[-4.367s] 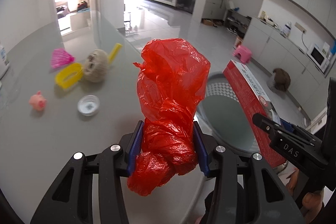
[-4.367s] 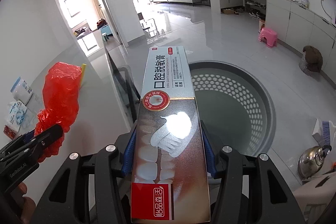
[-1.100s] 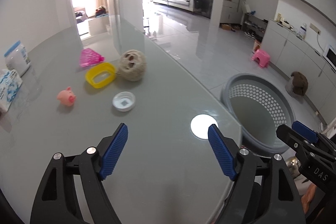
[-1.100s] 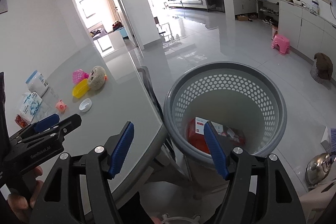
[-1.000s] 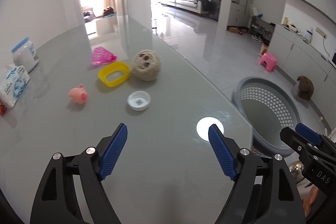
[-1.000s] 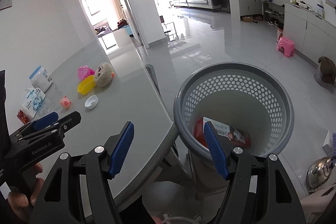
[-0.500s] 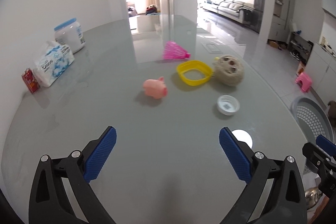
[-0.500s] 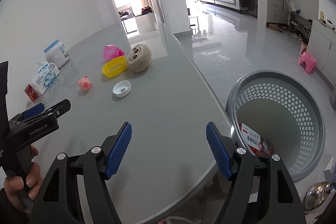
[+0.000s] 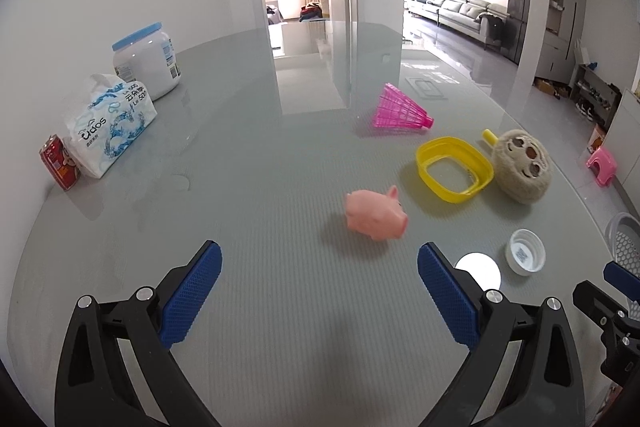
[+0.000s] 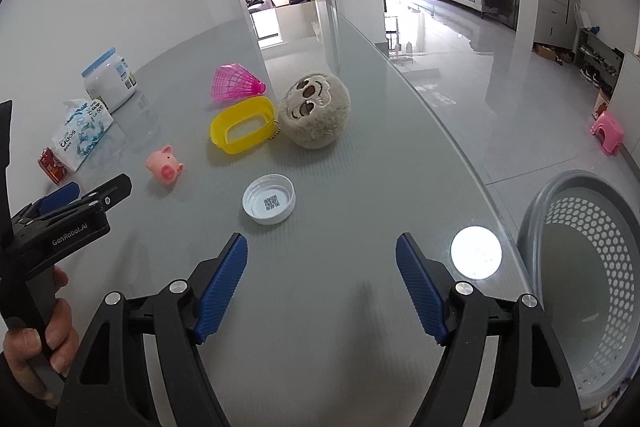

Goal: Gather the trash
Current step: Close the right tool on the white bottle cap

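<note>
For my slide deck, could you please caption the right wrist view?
Open right gripper above a grey table, facing a white cap, beside a perforated basket.

On the table (image 9: pixel 280 327): one pink toy pig (image 9: pixel 376 214), one yellow plastic scoop (image 9: pixel 454 163), one round plush sloth toy (image 9: pixel 522 167), one pink plastic shuttlecock (image 9: pixel 400 109) and one white bottle cap (image 9: pixel 525 251). Along the table's left edge stand one white jar with a blue lid (image 9: pixel 146 61), one tissue pack (image 9: pixel 110 125) and one red can (image 9: pixel 59 163). Off the table's right edge: one grey perforated basket (image 10: pixel 588 267).
</note>
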Tool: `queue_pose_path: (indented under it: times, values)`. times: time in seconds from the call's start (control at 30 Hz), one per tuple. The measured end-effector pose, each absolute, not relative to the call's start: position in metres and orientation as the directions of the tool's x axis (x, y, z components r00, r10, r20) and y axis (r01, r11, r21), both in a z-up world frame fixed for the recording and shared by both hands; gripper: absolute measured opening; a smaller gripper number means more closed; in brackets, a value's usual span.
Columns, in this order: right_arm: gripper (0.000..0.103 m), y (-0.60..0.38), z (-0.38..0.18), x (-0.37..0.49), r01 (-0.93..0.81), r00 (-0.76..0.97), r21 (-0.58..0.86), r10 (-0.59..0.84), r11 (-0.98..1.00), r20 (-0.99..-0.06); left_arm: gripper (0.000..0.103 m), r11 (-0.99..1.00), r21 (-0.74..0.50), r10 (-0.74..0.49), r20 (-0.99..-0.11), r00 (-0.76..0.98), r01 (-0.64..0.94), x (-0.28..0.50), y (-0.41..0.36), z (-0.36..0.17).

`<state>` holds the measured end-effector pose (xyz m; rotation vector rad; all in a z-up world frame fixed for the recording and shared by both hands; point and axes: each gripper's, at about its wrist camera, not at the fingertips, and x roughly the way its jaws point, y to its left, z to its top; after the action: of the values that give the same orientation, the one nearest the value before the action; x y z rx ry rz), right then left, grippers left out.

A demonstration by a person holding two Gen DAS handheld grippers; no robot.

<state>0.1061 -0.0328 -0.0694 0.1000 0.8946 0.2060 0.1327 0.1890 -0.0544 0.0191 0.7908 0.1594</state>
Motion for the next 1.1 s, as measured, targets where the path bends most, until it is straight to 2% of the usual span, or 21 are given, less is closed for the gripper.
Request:
queue_pose_path:
  times: [0.6, 0.87, 0.9, 0.97, 1.0, 1.1]
  values:
    - [0.073, 0.005, -0.088, 0.153, -0.16, 0.553, 0.102, 0.175, 0.982, -0.815, 0.097, 0.989, 0.032, 0.118, -0.753, 0.648, -0.143, 0.141, 0.206, -0.068]
    - [0.072, 0.01, -0.089, 0.155, -0.17, 0.566, 0.068, 0.154, 0.983, -0.81, 0.097, 0.99, 0.033, 0.114, -0.75, 0.652, -0.135, 0.14, 0.203, -0.067]
    - [0.07, 0.011, -0.089, 0.155, -0.172, 0.571, 0.059, 0.149, 0.983, -0.807, 0.097, 0.99, 0.032, 0.112, -0.751, 0.651, -0.134, 0.14, 0.202, -0.067]
    - [0.059, 0.014, -0.088, 0.155, -0.179, 0.579, 0.042, 0.14, 0.983, -0.803, 0.097, 0.991, 0.03, 0.11, -0.754, 0.648, -0.134, 0.14, 0.202, -0.067]
    - [0.056, 0.015, -0.088, 0.155, -0.183, 0.583, 0.035, 0.137, 0.983, -0.801, 0.097, 0.991, 0.03, 0.11, -0.755, 0.647, -0.133, 0.14, 0.201, -0.068]
    - [0.039, 0.015, -0.088, 0.153, -0.192, 0.592, 0.032, 0.142, 0.981, -0.793, 0.097, 0.991, 0.04, 0.116, -0.752, 0.649, -0.131, 0.141, 0.199, -0.068]
